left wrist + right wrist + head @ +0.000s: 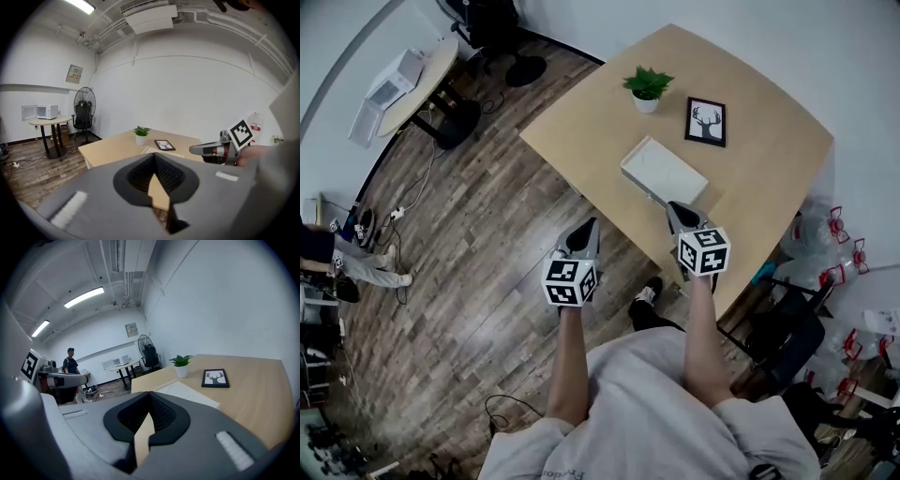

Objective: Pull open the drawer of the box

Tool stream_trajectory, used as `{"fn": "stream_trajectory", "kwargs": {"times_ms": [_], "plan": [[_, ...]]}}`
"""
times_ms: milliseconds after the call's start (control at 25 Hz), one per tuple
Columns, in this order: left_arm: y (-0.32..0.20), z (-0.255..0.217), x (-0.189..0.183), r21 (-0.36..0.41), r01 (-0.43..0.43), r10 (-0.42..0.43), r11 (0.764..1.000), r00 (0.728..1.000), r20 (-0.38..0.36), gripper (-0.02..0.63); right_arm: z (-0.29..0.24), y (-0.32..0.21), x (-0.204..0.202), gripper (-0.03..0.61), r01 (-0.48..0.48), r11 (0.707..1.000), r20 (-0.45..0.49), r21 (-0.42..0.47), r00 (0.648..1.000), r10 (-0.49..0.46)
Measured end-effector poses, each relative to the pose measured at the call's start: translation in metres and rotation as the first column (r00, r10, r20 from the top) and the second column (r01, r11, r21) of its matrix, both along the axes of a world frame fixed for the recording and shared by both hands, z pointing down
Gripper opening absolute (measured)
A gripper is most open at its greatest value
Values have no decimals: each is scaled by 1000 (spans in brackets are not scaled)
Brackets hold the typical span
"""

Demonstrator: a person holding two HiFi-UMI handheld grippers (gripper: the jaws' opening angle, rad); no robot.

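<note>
Jaws pressed together on nothing, the left gripper [589, 228] hung over the wood floor [487, 234], while the right gripper [677, 211], likewise clenched empty, hovered just short of the white drawer box [664, 171] lying on the tan table [769, 169].

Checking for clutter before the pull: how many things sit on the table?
3: white box near the front edge, potted plant behind it, framed picture beside the plant.

The table [773, 169] lies ahead of the right gripper [677, 211]. On it, the white box [664, 172] sits just beyond the gripper's tips. The picture [706, 122] is farther ahead, and the plant [648, 87] is farthest, ahead and to the left.
</note>
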State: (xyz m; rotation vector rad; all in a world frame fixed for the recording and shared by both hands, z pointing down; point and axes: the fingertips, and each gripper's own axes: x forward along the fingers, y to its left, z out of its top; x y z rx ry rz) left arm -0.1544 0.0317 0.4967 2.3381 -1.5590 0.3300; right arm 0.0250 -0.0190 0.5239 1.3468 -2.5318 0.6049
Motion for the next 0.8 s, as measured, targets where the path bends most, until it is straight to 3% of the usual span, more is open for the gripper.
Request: {"fn": "stream_trajectory", "kwargs": {"times_ms": [400, 560, 800], "plan": [[-95, 28, 42, -50, -138, 138, 989, 990, 5, 53, 26, -76, 13, 2, -5, 998, -9, -58, 1000, 4], [-116, 33, 55, -42, -175, 177, 984, 983, 46, 54, 36, -93, 20, 2, 3, 996, -8, -87, 1000, -3], [-128, 43, 56, -62, -168, 169, 984, 986, 10, 54, 55, -98, 29, 2, 3, 992, -56, -124, 998, -10]]}}
